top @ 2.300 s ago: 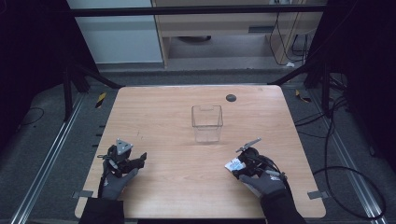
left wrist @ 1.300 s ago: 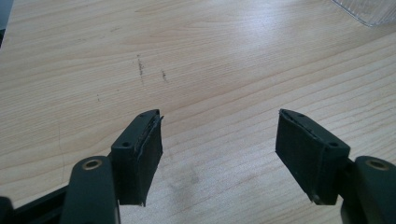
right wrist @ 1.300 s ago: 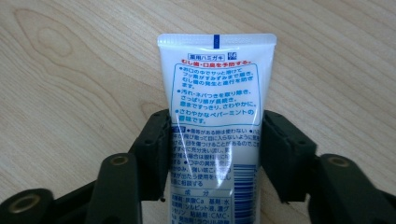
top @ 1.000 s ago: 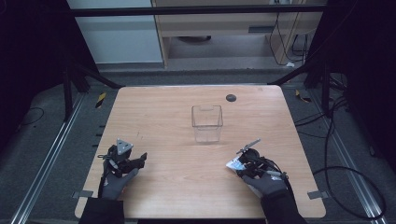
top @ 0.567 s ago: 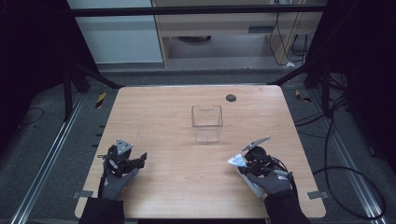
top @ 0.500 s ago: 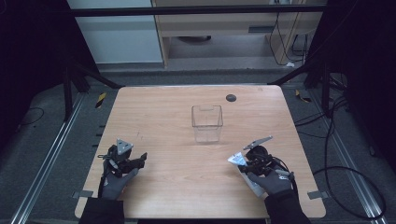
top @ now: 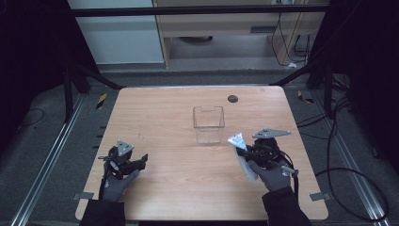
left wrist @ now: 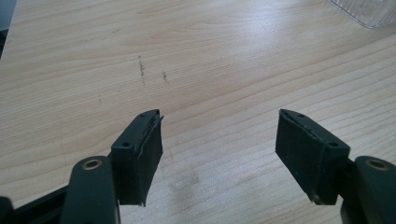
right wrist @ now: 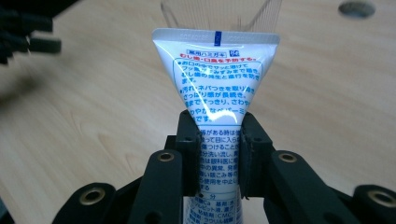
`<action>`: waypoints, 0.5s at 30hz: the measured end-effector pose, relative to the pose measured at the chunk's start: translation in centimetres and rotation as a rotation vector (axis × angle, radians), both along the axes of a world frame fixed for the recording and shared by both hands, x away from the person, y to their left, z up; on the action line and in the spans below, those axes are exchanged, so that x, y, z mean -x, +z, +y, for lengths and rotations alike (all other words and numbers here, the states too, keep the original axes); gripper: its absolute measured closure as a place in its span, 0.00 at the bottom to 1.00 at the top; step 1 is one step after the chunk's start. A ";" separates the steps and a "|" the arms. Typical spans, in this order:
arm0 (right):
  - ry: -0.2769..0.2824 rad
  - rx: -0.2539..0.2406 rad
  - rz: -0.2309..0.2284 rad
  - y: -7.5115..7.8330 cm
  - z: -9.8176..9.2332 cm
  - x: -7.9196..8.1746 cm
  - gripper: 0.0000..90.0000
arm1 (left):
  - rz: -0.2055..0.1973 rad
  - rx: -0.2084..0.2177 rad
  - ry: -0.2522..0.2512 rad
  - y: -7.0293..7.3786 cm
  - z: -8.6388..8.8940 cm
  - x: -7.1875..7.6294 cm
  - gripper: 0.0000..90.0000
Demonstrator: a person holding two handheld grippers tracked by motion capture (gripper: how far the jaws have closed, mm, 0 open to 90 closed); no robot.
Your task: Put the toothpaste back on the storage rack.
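A light wooden table [top: 164, 122] with rounded corners carries the scene, its grain running left to right. A clear plastic box [top: 208, 124] stands upright on it, a little right of the middle and toward the far side. A small dark round disc [top: 232, 98] sits near the far edge, just right of the box's line, and a few faint dark scuffs [left wrist: 152, 74] mark the wood near the left.

Lab recording bay; wooden table [top: 164, 117] inside black frame [top: 197, 10]; loose cables [top: 350, 174] on grey floor [top: 47, 155]
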State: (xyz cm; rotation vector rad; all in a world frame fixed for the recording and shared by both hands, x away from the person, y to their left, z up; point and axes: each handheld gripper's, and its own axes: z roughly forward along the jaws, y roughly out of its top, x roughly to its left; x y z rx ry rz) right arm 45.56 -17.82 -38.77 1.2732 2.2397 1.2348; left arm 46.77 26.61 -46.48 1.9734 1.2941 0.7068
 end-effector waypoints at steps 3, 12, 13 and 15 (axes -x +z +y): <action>-0.019 -0.038 -0.053 0.8 0.6 -0.6 0.82 | -0.004 0.003 0.001 0.1 0.1 0.0 0.34; -0.076 -0.104 -0.171 2.8 2.1 -2.3 0.82 | -0.004 0.006 0.002 0.1 0.1 0.0 0.34; -0.082 -0.113 -0.183 3.0 2.2 -2.5 0.82 | -0.004 0.006 0.003 0.1 0.1 0.0 0.34; -0.093 -0.147 -0.202 3.3 2.3 -3.0 0.82 | -0.005 0.007 0.002 0.1 0.1 0.1 0.34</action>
